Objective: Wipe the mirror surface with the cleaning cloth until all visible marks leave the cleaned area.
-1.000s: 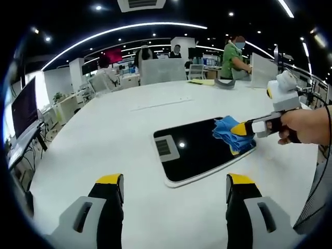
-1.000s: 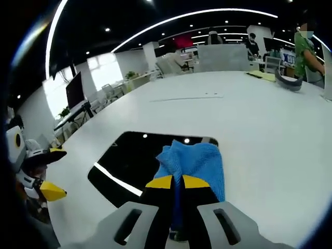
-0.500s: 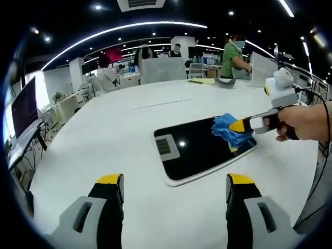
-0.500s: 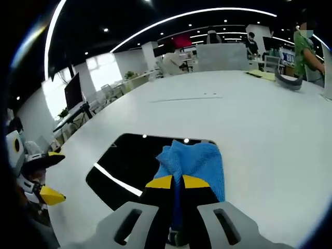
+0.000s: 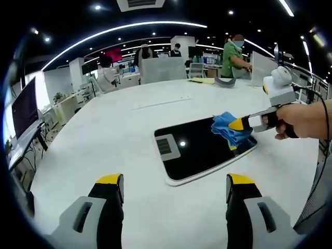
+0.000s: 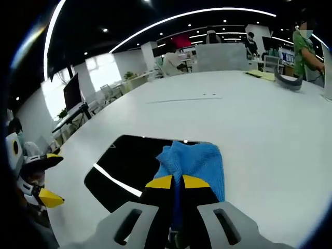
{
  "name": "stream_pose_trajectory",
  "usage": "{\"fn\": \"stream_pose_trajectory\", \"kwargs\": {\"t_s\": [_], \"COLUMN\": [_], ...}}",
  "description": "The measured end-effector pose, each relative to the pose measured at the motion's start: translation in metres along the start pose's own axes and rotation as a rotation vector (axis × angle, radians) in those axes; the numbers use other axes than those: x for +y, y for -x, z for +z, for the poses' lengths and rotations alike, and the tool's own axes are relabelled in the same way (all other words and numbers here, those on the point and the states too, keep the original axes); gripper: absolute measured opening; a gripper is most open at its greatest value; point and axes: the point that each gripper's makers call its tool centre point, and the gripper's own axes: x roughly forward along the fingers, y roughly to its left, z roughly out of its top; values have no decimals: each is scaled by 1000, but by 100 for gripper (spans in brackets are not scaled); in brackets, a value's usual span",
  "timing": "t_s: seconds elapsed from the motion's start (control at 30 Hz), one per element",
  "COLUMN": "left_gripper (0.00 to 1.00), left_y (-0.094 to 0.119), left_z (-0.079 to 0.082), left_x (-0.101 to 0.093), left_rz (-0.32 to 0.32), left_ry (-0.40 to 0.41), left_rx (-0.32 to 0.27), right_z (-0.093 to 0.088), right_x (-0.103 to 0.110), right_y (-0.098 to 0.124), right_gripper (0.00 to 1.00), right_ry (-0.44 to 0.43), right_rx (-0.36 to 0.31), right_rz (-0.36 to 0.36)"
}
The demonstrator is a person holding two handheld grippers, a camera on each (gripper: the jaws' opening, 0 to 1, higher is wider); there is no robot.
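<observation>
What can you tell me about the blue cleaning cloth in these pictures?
The blue cleaning cloth looks like soft woven fabric, bunched into folds. The right gripper is shut on it with yellow-tipped jaws. It rests on one end of the dark, flat mirror, which lies on the white table.

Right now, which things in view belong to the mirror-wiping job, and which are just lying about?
Job:
mirror, flat on the white table
blue cloth, pressed to the mirror's edge
right tool, shut on the cloth
left tool, open, off the mirror

Lying about:
yellow sheet
grey curved object
monitor
</observation>
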Motion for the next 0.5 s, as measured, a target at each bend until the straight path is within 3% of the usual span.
{"fn": "stream_pose_trajectory", "kwargs": {"t_s": [0.5], "left_gripper": [81], "left_y": [-1], "left_z": [-1], "left_x": [1], "left_rz": [1], "left_ry": [0], "left_rx": [4], "right_z": [12], "right_x": [-3], "right_y": [-10], "right_gripper": [1], "right_ry": [-9], "right_rx": [2], "right_rz": [-22]}}
